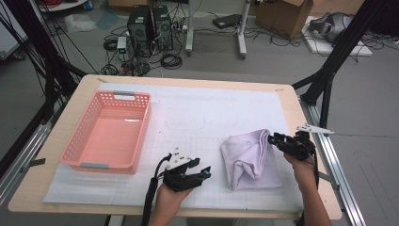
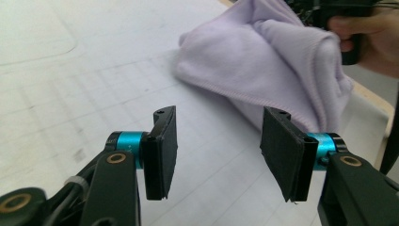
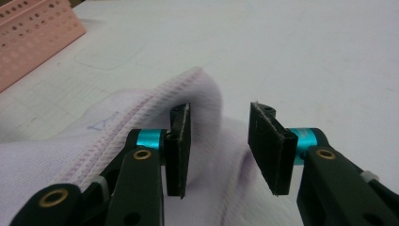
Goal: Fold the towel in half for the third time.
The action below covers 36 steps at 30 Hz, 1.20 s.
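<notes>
A folded lilac towel lies on the white gridded sheet covering the bench, toward the right front, well apart from the pink basket at the left. The right hand-held gripper sits at the towel's right upper edge; in the right gripper view its jaws stand moderately apart over the stitched hem, with cloth below and between them but the pads not pressing on it. The left hand-held gripper rests near the bench's front edge, just left of the towel, pointing toward it; its jaws are parted with only bare sheet between them, holding nothing
</notes>
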Each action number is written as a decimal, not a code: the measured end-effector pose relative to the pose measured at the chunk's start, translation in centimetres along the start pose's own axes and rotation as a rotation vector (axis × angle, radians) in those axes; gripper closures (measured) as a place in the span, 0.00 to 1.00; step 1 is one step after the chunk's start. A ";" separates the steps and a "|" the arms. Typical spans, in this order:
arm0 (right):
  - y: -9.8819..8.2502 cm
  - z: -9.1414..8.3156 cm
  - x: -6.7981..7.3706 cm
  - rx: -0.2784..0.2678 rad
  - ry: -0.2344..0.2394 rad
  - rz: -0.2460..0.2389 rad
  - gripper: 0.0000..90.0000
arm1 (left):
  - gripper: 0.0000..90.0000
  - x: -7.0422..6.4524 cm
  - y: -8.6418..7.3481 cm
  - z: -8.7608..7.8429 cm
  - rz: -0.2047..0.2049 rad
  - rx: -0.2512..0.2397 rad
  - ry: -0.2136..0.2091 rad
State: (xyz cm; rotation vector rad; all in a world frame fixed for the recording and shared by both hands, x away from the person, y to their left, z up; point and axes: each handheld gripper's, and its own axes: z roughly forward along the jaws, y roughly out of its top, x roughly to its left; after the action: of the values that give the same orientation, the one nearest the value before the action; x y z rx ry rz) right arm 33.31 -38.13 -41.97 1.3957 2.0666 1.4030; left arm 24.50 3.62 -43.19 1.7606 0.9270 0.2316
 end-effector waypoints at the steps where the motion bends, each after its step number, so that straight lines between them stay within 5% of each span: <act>1: -0.1 -0.6 0.0 -0.002 -0.016 -0.002 0.62 | 0.52 0.3 -0.2 -0.3 0.002 0.001 0.006; 4: -0.8 -2.6 0.5 -0.005 -0.060 0.019 0.56 | 0.52 1.0 -0.8 -1.0 0.003 0.008 0.017; 7: -2.4 -4.3 1.4 -0.016 -0.055 0.078 0.52 | 0.51 1.6 -1.5 -1.8 0.019 0.014 0.024; 11: -4.8 -5.5 3.4 -0.002 -0.022 0.058 0.50 | 0.51 2.2 -1.9 -2.6 0.006 0.005 0.030; 14: -5.7 -5.8 4.5 -0.017 0.003 0.073 0.50 | 0.51 2.1 -1.8 -3.0 0.014 -0.013 0.024; 23: -5.5 -4.4 7.9 -0.005 0.068 0.014 0.44 | 0.50 2.3 -2.0 -3.4 0.007 -0.024 0.032; 27: -5.8 -3.1 9.0 0.038 0.109 -0.032 0.71 | 0.50 2.3 -2.1 -3.5 0.001 -0.024 0.039; 29: -6.1 -2.7 8.9 0.077 0.144 -0.022 0.99 | 0.50 2.4 -2.1 -3.6 -0.007 -0.024 0.044; 36: -5.8 -5.4 7.4 0.011 0.088 0.018 0.99 | 0.50 2.7 -2.1 -4.0 -0.027 -0.036 0.049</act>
State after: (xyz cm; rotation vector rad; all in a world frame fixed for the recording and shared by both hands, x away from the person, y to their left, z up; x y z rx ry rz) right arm 22.81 -35.42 -42.13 1.3839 2.1244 1.4881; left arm 23.10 8.56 -44.20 1.7144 0.9754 0.2733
